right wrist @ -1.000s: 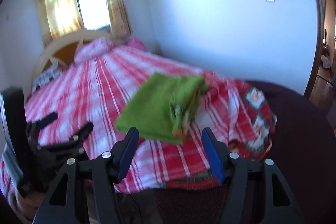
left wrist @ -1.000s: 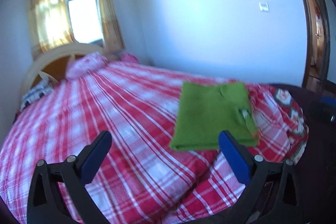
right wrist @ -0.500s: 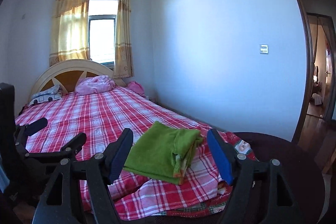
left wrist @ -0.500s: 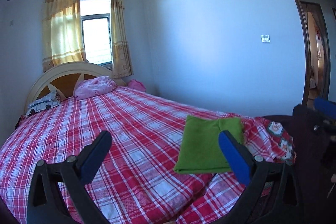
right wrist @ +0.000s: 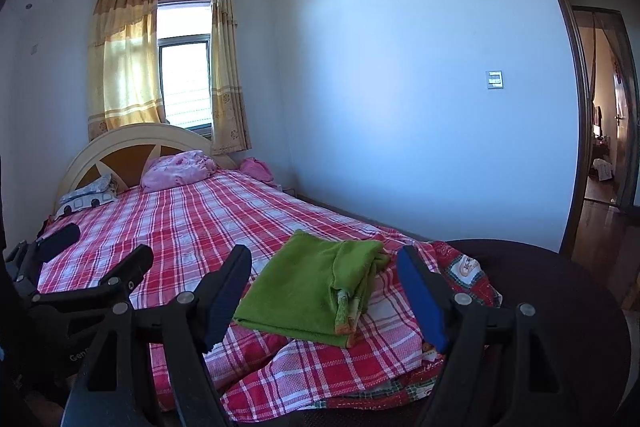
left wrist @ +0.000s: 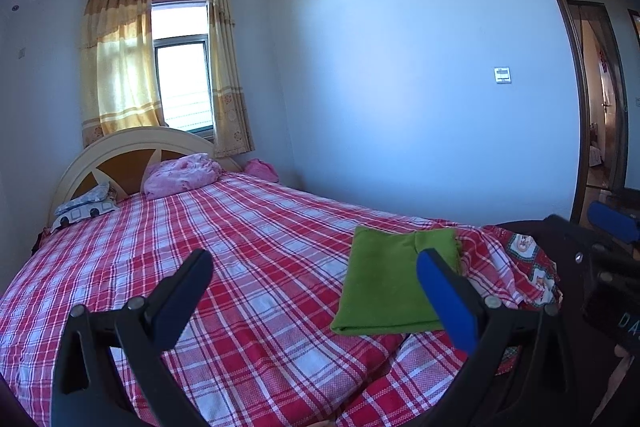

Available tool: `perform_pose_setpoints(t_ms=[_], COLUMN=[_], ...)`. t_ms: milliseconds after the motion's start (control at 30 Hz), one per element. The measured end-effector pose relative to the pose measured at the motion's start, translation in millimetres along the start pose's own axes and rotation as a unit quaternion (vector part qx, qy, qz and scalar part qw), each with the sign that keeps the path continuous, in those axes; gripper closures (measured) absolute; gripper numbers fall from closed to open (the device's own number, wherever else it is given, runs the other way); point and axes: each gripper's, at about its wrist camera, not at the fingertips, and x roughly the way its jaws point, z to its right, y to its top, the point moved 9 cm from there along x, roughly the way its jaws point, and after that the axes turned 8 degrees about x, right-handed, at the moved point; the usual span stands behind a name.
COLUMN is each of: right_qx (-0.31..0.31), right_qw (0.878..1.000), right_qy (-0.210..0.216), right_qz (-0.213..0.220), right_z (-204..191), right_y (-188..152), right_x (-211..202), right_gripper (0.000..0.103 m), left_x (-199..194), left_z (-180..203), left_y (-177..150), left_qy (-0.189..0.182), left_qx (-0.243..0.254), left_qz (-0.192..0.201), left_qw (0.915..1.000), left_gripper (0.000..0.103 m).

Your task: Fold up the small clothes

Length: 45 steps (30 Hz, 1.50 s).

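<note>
Green garment (right wrist: 308, 291) lies folded into a neat rectangle near the foot corner of the red plaid bed (left wrist: 240, 267), seemingly finished. Left gripper (left wrist: 316, 301) and right gripper (right wrist: 324, 301) hang above it, jaws spread wide, empty. Compared with a second ago, both have pulled back and tilted up.

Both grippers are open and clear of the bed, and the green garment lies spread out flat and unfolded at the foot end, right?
Not quite: the green garment is already folded, layered edges showing in the right wrist view. The rest holds.
</note>
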Motion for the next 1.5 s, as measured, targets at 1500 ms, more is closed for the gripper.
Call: perform_pose_setpoints(t_ms=[1500], right_qx=[0.01], right_qw=[1.0], right_qy=[-0.004], right_qz=[-0.008], right_z=[0.8], right_y=[-7.4], right_x=[2.7], right_gripper=[0.027], left_x=[-0.1], left_z=[0.0], left_y=[-9.2], left_qy=[-0.009], left_qx=[0.003], left_qz=[-0.018], left_qw=[0.9998], left_gripper=[0.0])
